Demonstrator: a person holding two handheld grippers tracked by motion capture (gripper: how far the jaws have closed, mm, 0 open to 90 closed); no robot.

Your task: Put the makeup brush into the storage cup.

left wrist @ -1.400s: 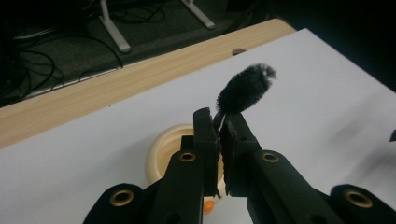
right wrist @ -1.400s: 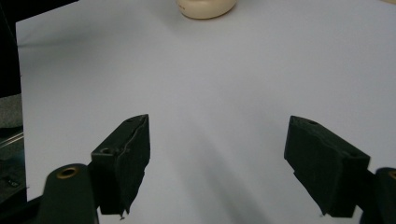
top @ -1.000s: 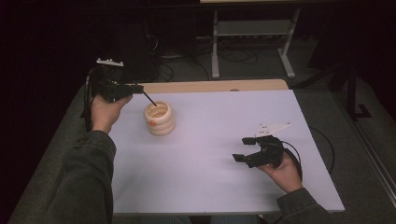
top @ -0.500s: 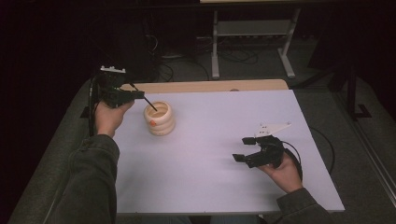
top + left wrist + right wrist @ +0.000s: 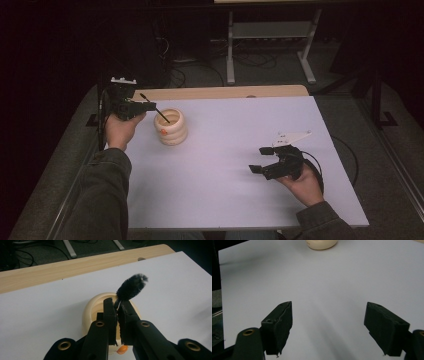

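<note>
A cream ribbed cup (image 5: 171, 131) with an orange spot on its side stands at the back left of the white table top (image 5: 235, 200). My left gripper (image 5: 152, 106) hovers just left of the cup, shut on a thin black brush (image 5: 156, 110). The brush slants down to the right, and its lower end reaches into the cup's mouth. In the left gripper view the jaws (image 5: 117, 305) pinch the brush's stem, and its bristly end (image 5: 131, 286) sticks out past them above the cup (image 5: 95, 307). My right gripper (image 5: 258, 160) rests open at the front right, nothing between its fingers (image 5: 329, 308).
A strip of bare wood (image 5: 225, 92) runs along the table's far edge. Behind it stand a metal stand's legs (image 5: 270, 50) and cables on a dark floor. The cup's base (image 5: 321, 243) shows far ahead in the right gripper view, across open white surface.
My left hand has sunk a little with the brush, whose lower end has gone down into the cup's mouth. The right hand and the cup have stayed put.
</note>
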